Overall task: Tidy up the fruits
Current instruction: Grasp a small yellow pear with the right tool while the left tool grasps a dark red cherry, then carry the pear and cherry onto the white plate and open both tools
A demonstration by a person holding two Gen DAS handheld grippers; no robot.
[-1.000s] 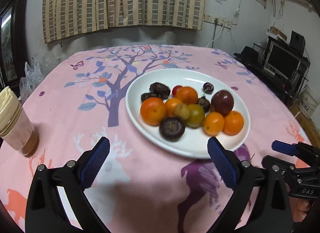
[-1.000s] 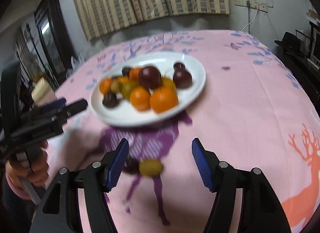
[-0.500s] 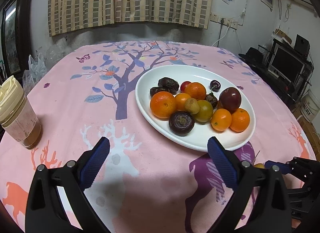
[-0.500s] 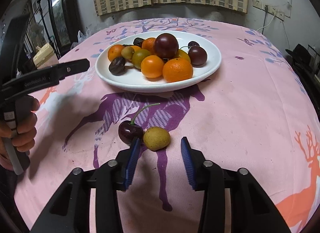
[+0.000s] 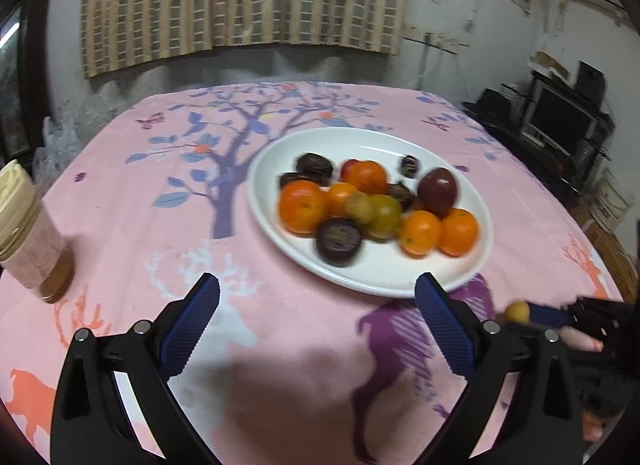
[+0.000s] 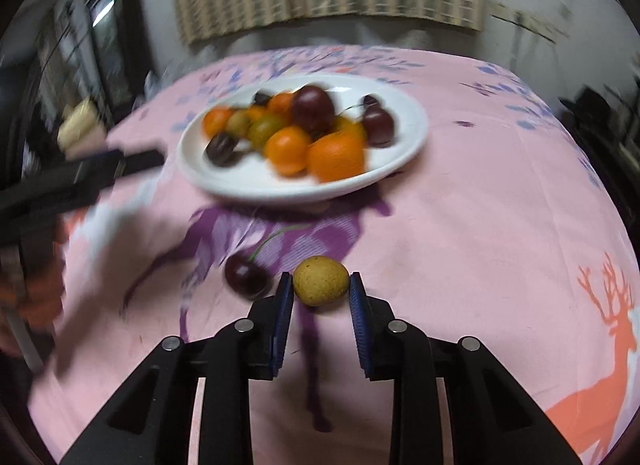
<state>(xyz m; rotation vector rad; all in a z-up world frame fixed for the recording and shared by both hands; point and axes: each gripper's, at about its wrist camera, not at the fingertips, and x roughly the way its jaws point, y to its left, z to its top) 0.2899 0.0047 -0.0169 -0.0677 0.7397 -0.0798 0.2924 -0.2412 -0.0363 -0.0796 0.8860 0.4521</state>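
Observation:
A white plate (image 5: 262, 201) holds several oranges, dark plums and small green fruits. In the right wrist view the same plate (image 6: 248, 185) sits behind two loose fruits on the pink cloth: a small yellow fruit (image 6: 320, 280) and a dark cherry (image 6: 245, 279) with a stem. My right gripper (image 6: 320, 293) is closing, and its blue pads touch both sides of the yellow fruit. The cherry lies just left of the left pad. My left gripper (image 5: 316, 305) stands wide open over bare cloth in front of the plate. The yellow fruit (image 5: 517, 311) shows at the right of the left wrist view.
A jar (image 5: 28, 233) with a cream lid stands at the table's left edge. The round table wears a pink cloth with tree and deer prints. Shelves with a screen (image 5: 560, 117) stand to the right, beyond the table's edge. A hand (image 6: 36, 293) holds the left tool.
My right gripper's jaws have narrowed from wide open until the pads meet the yellow fruit. The left gripper stays open in about the same place.

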